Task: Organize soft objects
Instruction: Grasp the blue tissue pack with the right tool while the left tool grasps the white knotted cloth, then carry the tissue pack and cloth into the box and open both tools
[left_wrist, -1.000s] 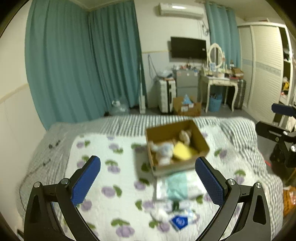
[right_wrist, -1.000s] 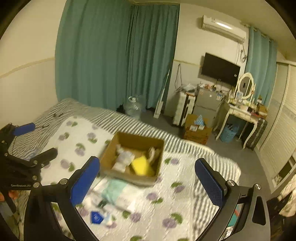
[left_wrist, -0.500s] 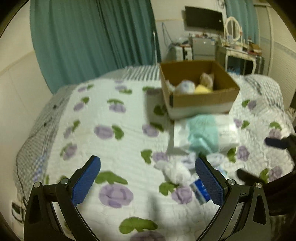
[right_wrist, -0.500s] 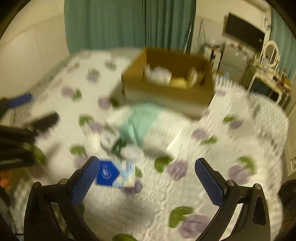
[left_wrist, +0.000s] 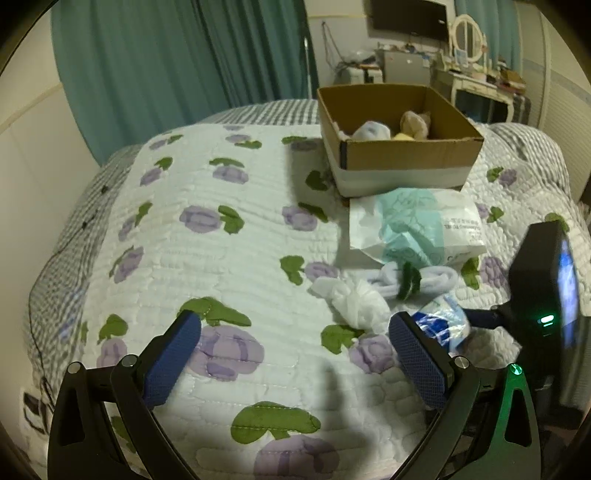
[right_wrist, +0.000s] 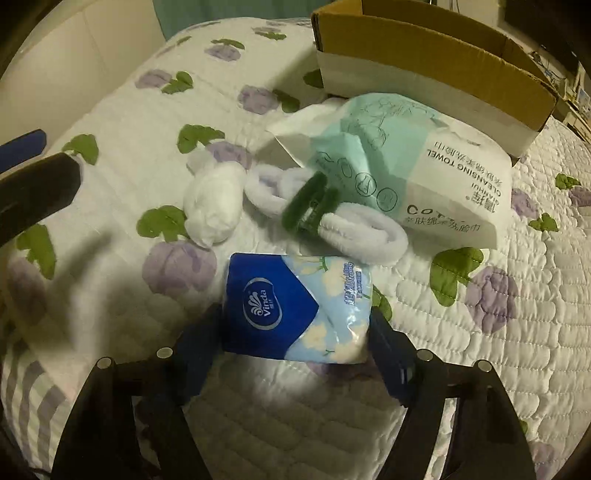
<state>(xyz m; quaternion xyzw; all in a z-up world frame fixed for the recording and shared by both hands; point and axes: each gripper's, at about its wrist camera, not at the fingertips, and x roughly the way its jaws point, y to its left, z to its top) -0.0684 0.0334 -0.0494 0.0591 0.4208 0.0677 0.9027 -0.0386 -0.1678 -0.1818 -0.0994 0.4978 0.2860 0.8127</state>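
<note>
Tissue pack: blue, on the quilt, between the 2 pads of the right claw; pads sit at its sides, contact likely but the shadowed edges leave the grip unclear. In the left view only part of the pack shows, behind the left claw's right pad.

Left claw: wide open, holding nothing, over bare quilt.

Nearby: white fluffy loops with green band just beyond the pack; white wad to their left; towel bag, white and mint, behind them, touching the box. These lie between the pack and the box.

Box: cardboard, open top, holding soft items, 1 white, 1 tan, 1 yellow mostly hidden by the wall.

Right rig body, black, blocks the right edge of the left view.

Room: bed with floral quilt, teal curtains, dresser with mirror, dim light.
</note>
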